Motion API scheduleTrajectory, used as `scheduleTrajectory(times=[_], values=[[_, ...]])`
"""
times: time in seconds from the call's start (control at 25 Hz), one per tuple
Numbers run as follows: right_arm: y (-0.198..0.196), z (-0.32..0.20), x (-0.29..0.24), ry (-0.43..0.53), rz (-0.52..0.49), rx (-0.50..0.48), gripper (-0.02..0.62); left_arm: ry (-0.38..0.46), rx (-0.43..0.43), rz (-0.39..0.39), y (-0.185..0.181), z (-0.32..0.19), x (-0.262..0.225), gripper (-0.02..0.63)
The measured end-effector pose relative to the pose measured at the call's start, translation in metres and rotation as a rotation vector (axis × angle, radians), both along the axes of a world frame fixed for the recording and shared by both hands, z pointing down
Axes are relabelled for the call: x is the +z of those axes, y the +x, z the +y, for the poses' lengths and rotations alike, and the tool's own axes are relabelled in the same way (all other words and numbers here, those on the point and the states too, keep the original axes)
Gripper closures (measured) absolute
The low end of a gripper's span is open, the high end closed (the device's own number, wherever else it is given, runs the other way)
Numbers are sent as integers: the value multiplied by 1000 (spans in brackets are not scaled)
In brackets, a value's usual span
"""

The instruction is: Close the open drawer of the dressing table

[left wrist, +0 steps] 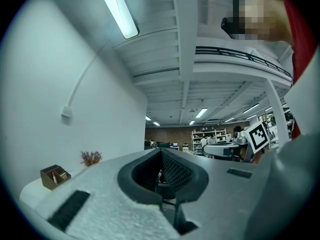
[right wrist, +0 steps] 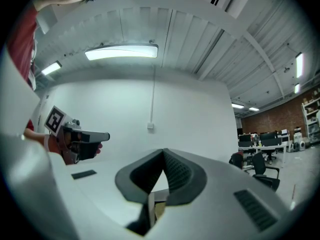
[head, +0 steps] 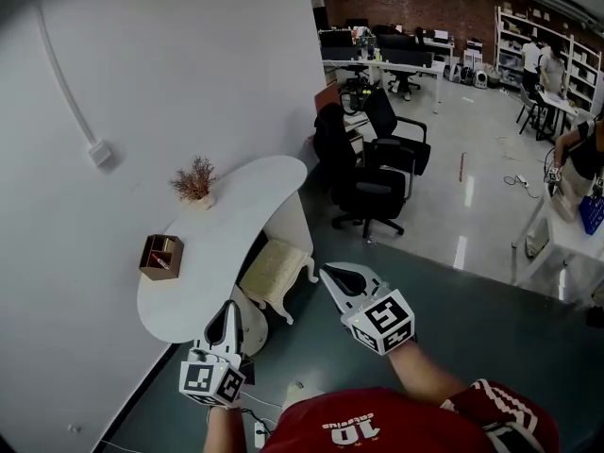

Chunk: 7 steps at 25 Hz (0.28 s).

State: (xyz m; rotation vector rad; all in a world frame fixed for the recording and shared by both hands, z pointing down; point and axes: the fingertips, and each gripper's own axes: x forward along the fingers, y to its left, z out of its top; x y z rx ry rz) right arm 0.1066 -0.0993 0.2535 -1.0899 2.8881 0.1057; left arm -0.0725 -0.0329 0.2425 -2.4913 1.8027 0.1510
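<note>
Pressed shut on nothing, both left gripper (head: 229, 308) and right gripper (head: 330, 274), low in frame. White desk (head: 241, 206) running long-ways up and left from there, near end just beside the left gripper. Can't actually spot the open drawer, guessing under that near end.

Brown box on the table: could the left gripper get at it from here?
Probably yes: the left gripper hangs at the table's near end, with only bare tabletop between it and the box.
</note>
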Motion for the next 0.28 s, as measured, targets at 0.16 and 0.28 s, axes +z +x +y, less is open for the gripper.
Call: scheduleTrajectory(times=[0.16,0.28], values=[[1,1,4,-10,-2,-3,592,-6,-7,-2,0,2,1,606],[1,1,6,-13,-1,-4,591,-7,-6,-4,0,2,2,606]])
